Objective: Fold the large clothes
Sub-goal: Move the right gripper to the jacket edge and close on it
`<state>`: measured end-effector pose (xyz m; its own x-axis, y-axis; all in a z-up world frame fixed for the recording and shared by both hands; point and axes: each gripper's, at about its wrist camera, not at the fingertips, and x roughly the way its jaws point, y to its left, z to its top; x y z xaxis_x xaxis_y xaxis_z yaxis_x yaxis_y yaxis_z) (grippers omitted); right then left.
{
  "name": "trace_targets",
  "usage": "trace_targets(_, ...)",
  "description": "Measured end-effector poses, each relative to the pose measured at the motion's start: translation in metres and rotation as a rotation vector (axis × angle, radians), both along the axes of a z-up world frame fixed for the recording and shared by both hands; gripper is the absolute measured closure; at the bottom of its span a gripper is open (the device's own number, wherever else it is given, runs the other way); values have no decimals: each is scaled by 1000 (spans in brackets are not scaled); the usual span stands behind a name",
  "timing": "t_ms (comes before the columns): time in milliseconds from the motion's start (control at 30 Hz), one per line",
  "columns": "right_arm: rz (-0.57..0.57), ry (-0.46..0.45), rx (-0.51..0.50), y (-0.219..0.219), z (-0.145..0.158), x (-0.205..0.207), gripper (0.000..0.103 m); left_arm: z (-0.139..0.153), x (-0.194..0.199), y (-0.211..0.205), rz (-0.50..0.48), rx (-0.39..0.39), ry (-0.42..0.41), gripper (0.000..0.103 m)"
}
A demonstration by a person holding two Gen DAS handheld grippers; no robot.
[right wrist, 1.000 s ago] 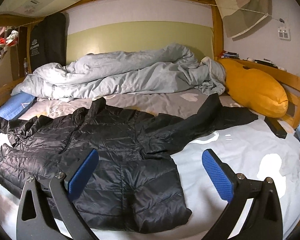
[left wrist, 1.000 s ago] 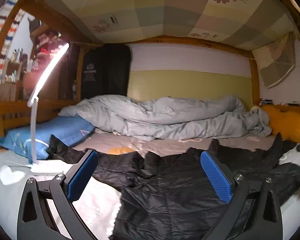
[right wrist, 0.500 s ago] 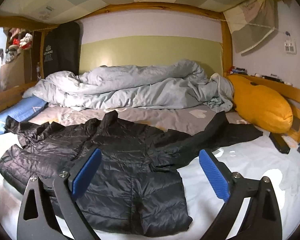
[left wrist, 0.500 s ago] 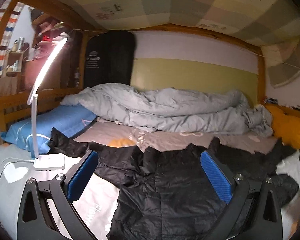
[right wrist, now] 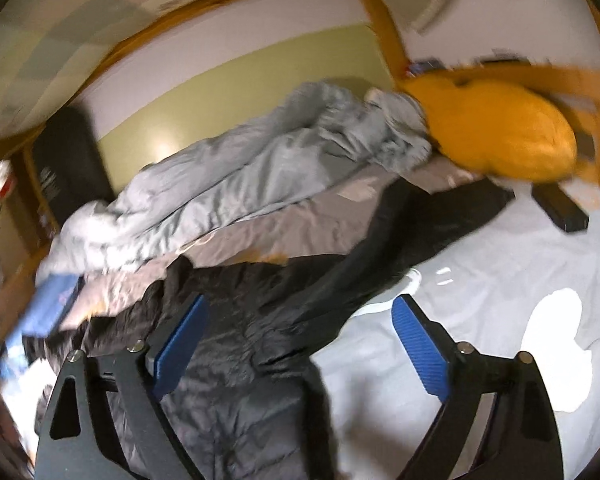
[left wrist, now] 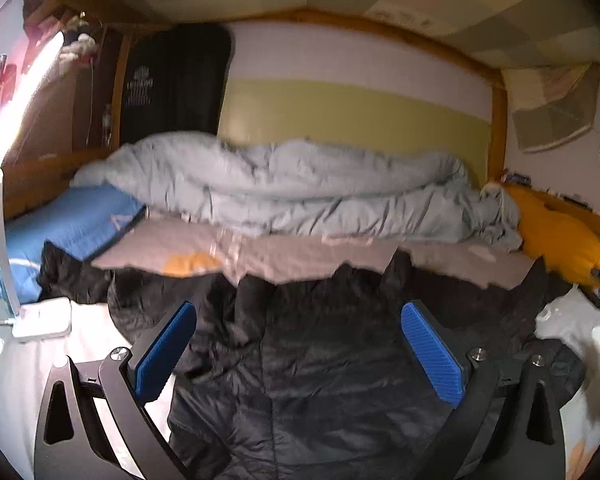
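Your left claw (left wrist: 298, 344) is spread wide with nothing between its blue pads (left wrist: 430, 350), and it hangs just above the black puffer jacket (left wrist: 308, 380), whose quilted body fills the space under and ahead of the fingers. Your right claw (right wrist: 300, 346) is also spread and grips nothing; its jaws have just been closing a little, yet the pads only frame the jacket below them, not press on it. That view is tilted and smeared, so fine detail is lost there. The jacket lies flat on the white bedsheet (right wrist: 500, 280), spread out rather than bunched, which I judge is why both claws sit over it unloaded: you seem to be choosing where to take hold for the first fold. It looks glossy and thin-quilted, with stitched channels, a crumpled collar at its far edge ahead of the left claw, and one sleeve (right wrist: 440, 224) stretched away up and to the right of the right claw, toward the orange pillow (right wrist: 500, 132). The other sleeve trails off left of the left claw, near the white base of the lit desk lamp (left wrist: 42, 316) and the blue pillow (left wrist: 72, 228). Beyond the jacket comes a strip of grey-brown sheet, then the rumpled pale grey duvet (left wrist: 300, 192) heaped against the green and white wall, pushed back, I take it, to leave folding room.
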<state>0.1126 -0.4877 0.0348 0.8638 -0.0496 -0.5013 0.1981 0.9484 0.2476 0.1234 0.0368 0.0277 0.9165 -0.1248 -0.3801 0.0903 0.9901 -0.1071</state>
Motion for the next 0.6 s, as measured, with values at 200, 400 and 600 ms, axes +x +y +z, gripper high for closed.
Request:
trace_targets(200,-121,62,32,-50,-13,53,22,-29,22,15,33,15,64,0)
trace_targets(400,-227,192,188,-122,-59,105,36,-58,52,30,73,41,150,0)
trace_targets(600,-211,269,312,-160,-103,134,40,-74,69,33,80,29,217,0)
